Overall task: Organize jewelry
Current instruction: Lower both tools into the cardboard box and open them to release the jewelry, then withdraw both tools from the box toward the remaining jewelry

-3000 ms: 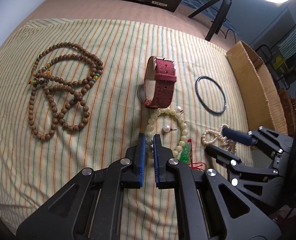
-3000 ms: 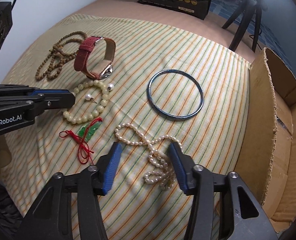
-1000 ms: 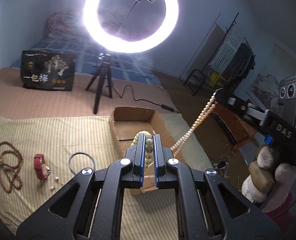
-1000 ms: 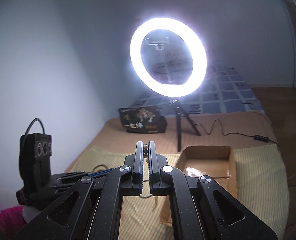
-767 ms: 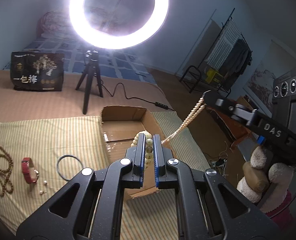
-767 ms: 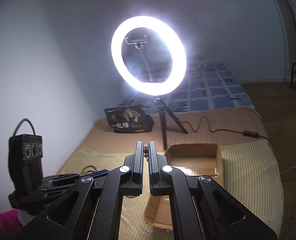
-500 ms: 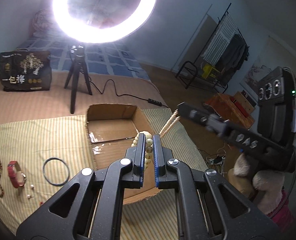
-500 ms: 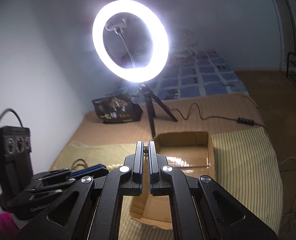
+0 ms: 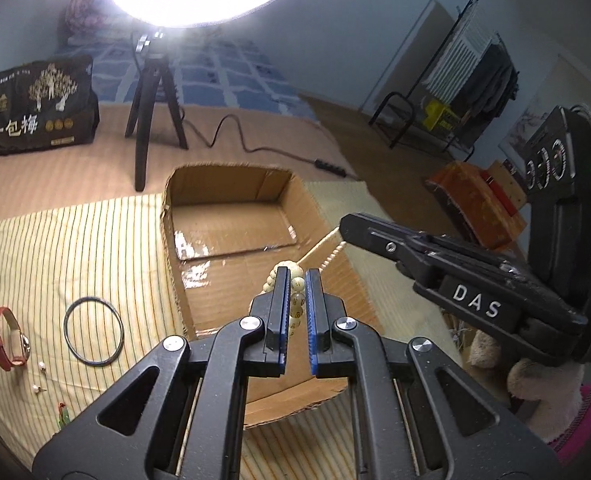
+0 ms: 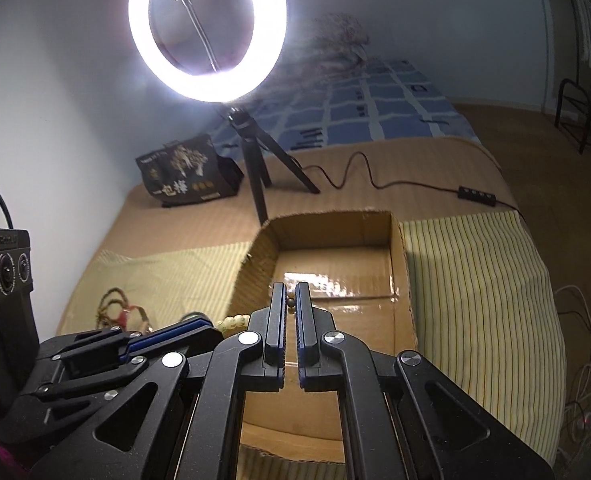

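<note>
Pale jade-coloured beads of a bracelet (image 9: 295, 292) being pinched between the closed blue pads of the left gripper (image 9: 295, 280), centre of the left wrist view, hanging just above the near half of the open cardboard box (image 9: 231, 184). Also being carried: a pearl strand (image 9: 327, 256), clamped in the closed right gripper (image 10: 291, 300) at centre of the right wrist view, trailing down toward the box at centre right of the left view. Judging the step as the drop into the box, so lowering both loads well inside the walls before parting the jaws, not releasing from high up where beads could bounce out. Keeping the two strings apart, since tangling looks likely with them hanging so near each other. Releasing one side at a time, pearl tail first. Waiting at lower left of the left view on the striped cloth (image 9: 75, 240): a dark bangle (image 9: 94, 332), a red watch (image 9: 5, 338), small earrings (image 9: 41, 367).
</note>
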`<state>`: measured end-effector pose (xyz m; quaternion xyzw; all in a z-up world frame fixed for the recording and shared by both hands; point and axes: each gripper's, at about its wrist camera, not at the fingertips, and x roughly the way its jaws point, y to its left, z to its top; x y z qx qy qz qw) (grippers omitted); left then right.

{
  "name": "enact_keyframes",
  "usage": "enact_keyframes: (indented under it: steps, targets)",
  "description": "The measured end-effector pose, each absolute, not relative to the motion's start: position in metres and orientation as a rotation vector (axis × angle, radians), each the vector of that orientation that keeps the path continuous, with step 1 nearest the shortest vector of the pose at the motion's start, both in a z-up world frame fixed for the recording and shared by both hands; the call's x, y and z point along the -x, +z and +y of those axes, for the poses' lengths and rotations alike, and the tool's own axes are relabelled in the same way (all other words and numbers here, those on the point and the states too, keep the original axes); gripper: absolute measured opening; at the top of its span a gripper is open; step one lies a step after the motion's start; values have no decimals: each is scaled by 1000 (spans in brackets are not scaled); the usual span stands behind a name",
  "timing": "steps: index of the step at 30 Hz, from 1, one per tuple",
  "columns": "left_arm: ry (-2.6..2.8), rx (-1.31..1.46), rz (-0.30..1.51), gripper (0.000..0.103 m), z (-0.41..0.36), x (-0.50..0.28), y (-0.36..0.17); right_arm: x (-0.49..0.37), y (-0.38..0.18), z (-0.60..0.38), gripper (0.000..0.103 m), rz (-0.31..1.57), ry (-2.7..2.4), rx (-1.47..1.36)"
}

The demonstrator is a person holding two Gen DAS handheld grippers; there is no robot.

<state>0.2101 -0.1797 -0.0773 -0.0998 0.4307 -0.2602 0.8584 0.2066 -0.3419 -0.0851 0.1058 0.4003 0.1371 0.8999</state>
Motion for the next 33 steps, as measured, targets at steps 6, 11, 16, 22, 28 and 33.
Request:
enact_keyframes:
  steps: [6, 11, 16, 22, 28, 33]
  targets:
    - [-521, 195, 925, 6, -177, -212, -85, -211, -98, -348, 3, 870, 259, -230]
    - [-517, 199, 912, 46, -169, -206, -80, -211, -97, -356, 20, 872, 219, -246]
    - [-525, 213, 883, 58, -154, -197, -69, -204, -88, -357, 38, 833, 207, -255]
    - [-520, 220, 838, 68, -134, -182, -53, -197, -82, -348, 39, 817, 218, -245]
    - [-509, 217, 811, 81, -112, -169, -42, -191, -76, -337, 53, 799, 229, -237]
    - [-445, 185, 793, 85, -86, -158, -36, -186, -70, -323, 65, 775, 239, -229]
